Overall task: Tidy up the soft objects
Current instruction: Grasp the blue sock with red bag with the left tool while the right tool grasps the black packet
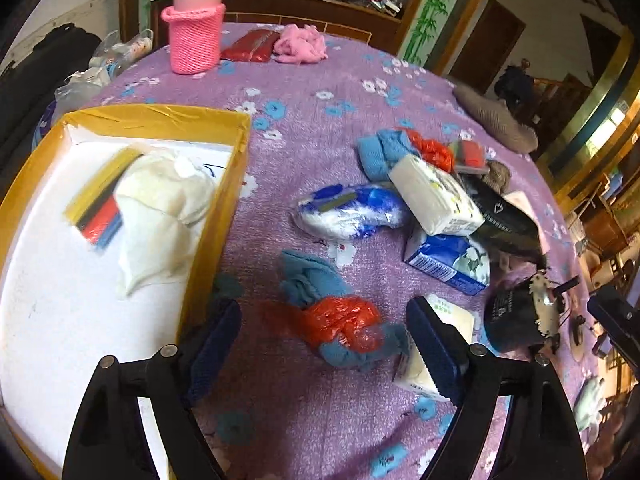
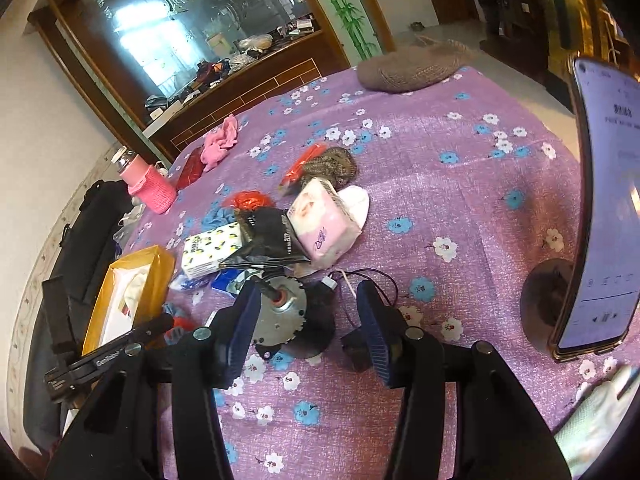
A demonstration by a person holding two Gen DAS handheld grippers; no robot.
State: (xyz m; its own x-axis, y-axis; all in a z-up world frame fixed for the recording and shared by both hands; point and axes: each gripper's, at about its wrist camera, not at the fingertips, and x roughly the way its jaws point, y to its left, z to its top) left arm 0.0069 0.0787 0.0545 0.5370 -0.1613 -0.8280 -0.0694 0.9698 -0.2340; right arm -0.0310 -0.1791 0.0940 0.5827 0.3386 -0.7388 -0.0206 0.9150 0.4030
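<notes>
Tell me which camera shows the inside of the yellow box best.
The left wrist view: the yellow box sits close, showing its white floor and a cream cloth inside. The right wrist view shows it small, far and partly hidden.

Right gripper (image 2: 308, 328) fingers apart w/ nothing gripped, motor (image 2: 280, 312) near, tissue packs (image 2: 322, 226) beyond

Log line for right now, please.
left gripper: open over red bag | right gripper: open, empty | box: partly filled
</notes>
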